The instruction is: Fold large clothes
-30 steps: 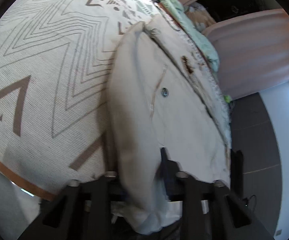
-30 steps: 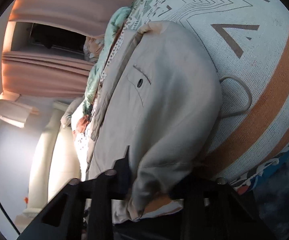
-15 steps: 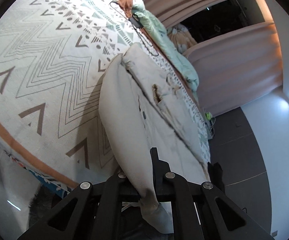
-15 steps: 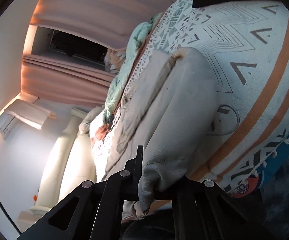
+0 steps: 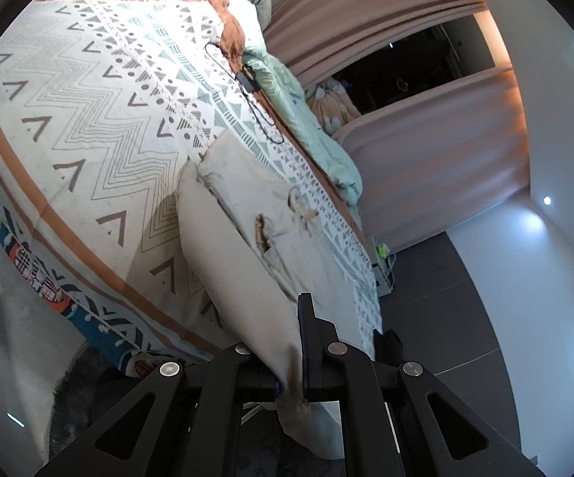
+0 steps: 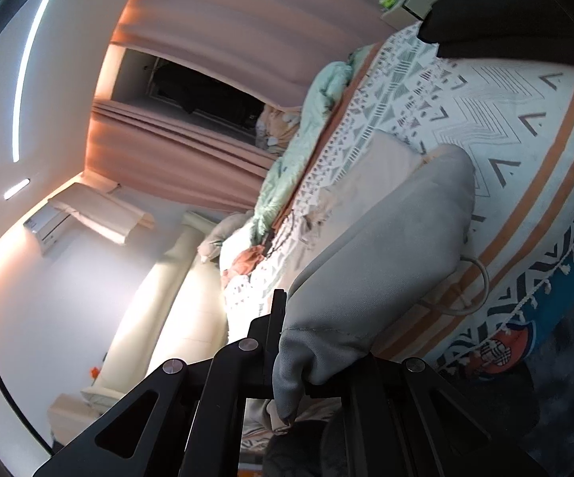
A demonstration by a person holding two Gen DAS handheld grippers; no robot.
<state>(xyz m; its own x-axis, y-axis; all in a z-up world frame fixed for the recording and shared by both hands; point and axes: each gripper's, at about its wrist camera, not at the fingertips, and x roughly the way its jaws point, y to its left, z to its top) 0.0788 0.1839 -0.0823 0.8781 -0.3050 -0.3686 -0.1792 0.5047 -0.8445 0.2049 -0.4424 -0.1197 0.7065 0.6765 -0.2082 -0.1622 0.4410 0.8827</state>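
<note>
In the left wrist view, a bed (image 5: 88, 127) filled the left side, covered by a white bedspread (image 5: 100, 91) with grey zigzag and triangle patterns and an orange stripe near its fringed edge. A black cable (image 5: 259, 115) lay across the bedspread near a mint-green quilt (image 5: 307, 127). A beige pair of trousers (image 5: 247, 214) stretched from the bed down to the left gripper (image 5: 293, 373), whose fingers (image 5: 307, 330) were pinched tight on the cloth's edge. To the right hung pink curtains (image 5: 426, 151) around a dark window, above a grey floor (image 5: 446, 318).

In the right wrist view, a white wall and the curtains (image 6: 215, 39) took the left side. At centre, the right gripper (image 6: 287, 369) had its fingers (image 6: 277, 318) clamped on a bunched fold of the trousers (image 6: 386, 246), lifted off the bedspread (image 6: 525, 139). A pale cord loop (image 6: 478, 282) lay on the orange stripes at right.
</note>
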